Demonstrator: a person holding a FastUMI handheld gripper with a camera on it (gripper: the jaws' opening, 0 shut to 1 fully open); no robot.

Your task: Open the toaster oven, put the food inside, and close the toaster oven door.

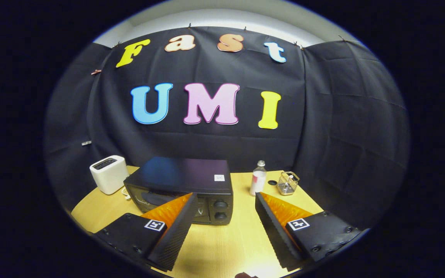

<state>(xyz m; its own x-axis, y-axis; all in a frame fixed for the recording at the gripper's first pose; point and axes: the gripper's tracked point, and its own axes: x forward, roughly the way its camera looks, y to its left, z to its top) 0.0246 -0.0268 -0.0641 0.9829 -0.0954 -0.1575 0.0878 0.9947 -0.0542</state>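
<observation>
Hovering wide apart and empty, the gripper (226,197) faces the closed toaster oven (182,189) just ahead of its left finger.

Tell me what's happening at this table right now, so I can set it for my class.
A person holds a gripper above a wooden table, fingers spread wide and holding nothing. Just ahead stands a black toaster oven with its door shut, so nothing has started. A white toaster sits beside it; on the other side are a plastic bottle and a small wire basket.
</observation>
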